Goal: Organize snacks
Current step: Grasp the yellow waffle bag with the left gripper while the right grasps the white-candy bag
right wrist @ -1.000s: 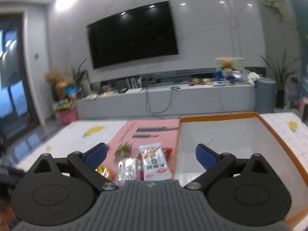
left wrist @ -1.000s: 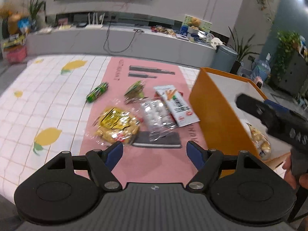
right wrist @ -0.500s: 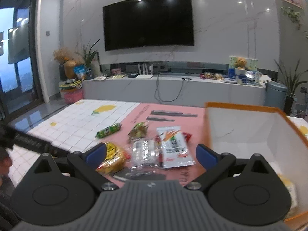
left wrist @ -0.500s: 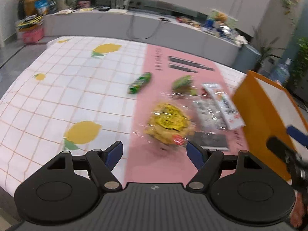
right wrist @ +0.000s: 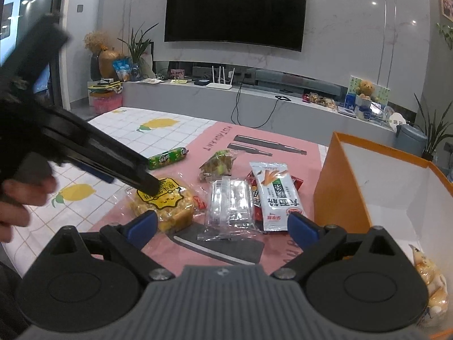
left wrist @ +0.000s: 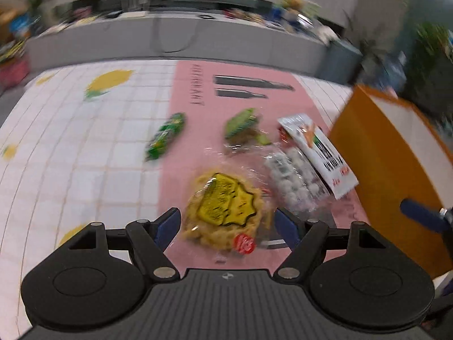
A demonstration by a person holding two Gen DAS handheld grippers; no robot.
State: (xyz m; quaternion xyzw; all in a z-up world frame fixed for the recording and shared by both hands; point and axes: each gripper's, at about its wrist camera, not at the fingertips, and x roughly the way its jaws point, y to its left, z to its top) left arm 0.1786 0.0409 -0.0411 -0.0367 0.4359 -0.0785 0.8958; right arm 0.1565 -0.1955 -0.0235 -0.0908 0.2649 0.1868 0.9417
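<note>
A clear bag of yellow snacks [left wrist: 223,212] lies on the pink mat [left wrist: 192,153]. My left gripper [left wrist: 228,223] is open and straddles that bag, its pads not clearly pressing. In the right wrist view one left finger [right wrist: 147,184] rests over the yellow bag [right wrist: 167,201]. My right gripper [right wrist: 222,223] is open and empty, low over a clear packet of white candies [right wrist: 230,204]. Beside it lies a white stick-snack packet [right wrist: 279,195]. A green sausage [right wrist: 167,157] and a green packet [right wrist: 218,164] lie farther back.
An open orange box [right wrist: 339,187] with white inside stands at the right, with one pale snack bag [right wrist: 427,277] in it. A person's hand [right wrist: 17,198] holds the left gripper. The lemon-print tablecloth [left wrist: 85,155] spreads to the left. A long TV bench runs behind the table.
My left gripper has moved forward and down until the yellow bag sits between its fingers. My right gripper has dipped toward the snacks, and the left gripper has come into its view.
</note>
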